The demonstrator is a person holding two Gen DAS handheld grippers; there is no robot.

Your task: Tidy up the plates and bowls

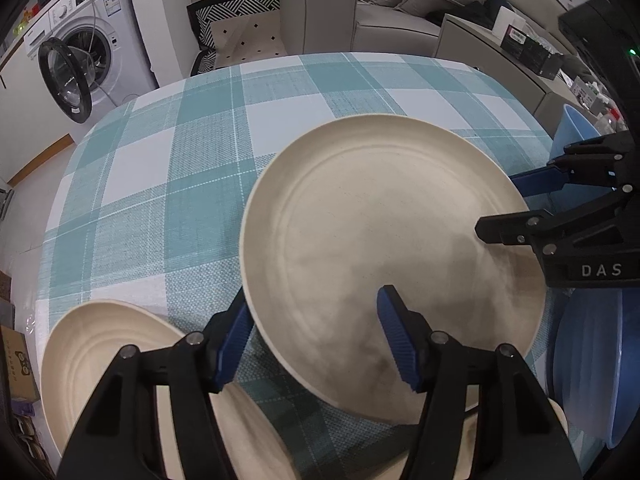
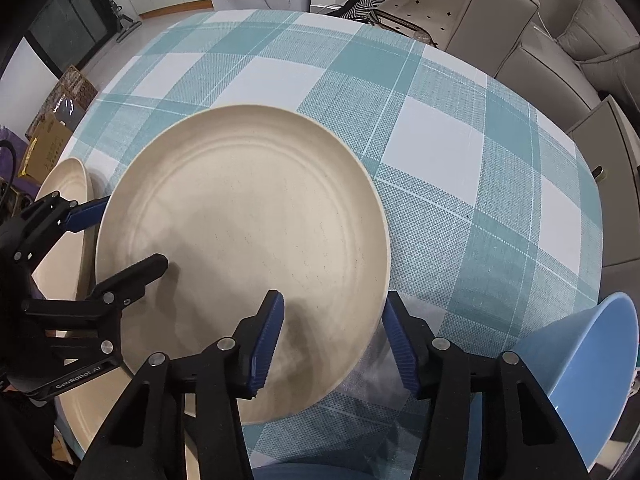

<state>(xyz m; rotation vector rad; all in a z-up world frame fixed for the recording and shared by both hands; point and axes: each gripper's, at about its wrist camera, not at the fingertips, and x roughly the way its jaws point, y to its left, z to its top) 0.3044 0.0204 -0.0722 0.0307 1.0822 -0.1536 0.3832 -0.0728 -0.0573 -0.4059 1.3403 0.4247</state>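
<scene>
Teal-and-white checked cloth covers the table point(image 1: 208, 128), with a washing machine point(image 1: 80, 52) and a grey sofa point(image 1: 400, 8) behind it. On the cloth lies a large cream plate point(image 1: 384, 240), and a second cream plate point(image 1: 100, 352) sits close beside it toward the table's near left edge, their rims apart. The left gripper point(image 1: 316, 320) straddles the large plate's near-left rim, one blue pad outside the rim and the other over the plate's inside, jaws partly apart and not pressing. The right gripper point(image 2: 332, 328) straddles the same plate's near-right rim likewise, its jaws at a middling gap, with the rim between the pads but untouched. A blue bowl point(image 2: 592, 372) stands tilted at the right edge of the table, just beside the right gripper.
</scene>
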